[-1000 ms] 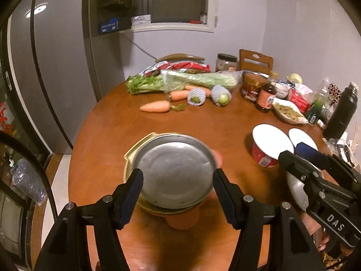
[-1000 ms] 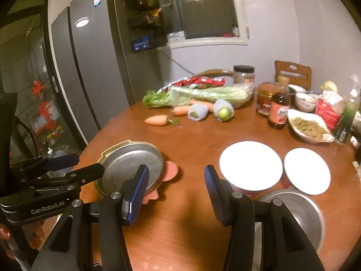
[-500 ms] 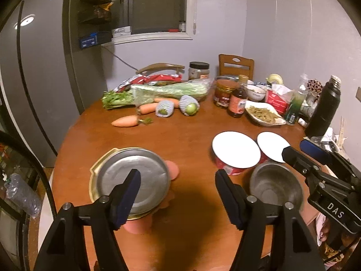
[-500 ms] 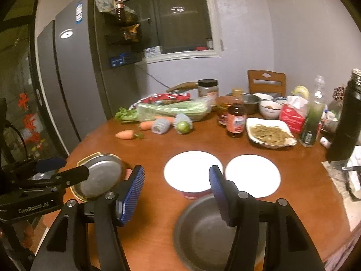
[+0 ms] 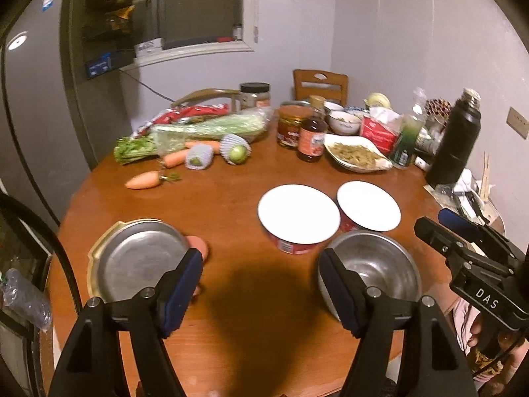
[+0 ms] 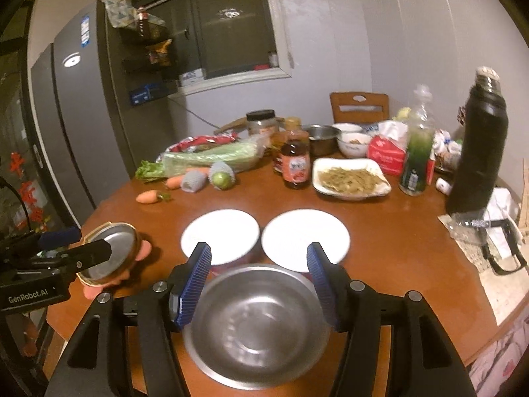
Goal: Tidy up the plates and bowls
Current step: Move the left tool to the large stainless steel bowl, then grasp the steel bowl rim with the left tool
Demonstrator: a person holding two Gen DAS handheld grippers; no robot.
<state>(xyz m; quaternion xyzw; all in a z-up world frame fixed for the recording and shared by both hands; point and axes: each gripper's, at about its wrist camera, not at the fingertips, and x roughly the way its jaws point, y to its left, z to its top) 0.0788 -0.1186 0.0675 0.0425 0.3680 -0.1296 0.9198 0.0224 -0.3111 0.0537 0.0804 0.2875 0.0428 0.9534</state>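
A steel plate stack on yellow and pink plates lies near the table's left edge, to the left of my left gripper. The left jaws are opening over bare wood with nothing between them. A steel bowl sits near the front edge, under my right gripper; its blue pads stand apart above the rim, not pressing on it. Two red bowls with flat white tops stand side by side just behind the steel bowl. The right gripper shows at the right edge, the left gripper beside the stack.
Carrots, wrapped greens, netted fruit, jars, a sauce bottle, a dish of food and a black flask crowd the round table's far half. A fridge stands left, a chair behind.
Both views have swung right. The plate stack, once between the left jaws, now lies to their left. The steel bowl has come under the right jaws. Both pairs of jaws stand wider.
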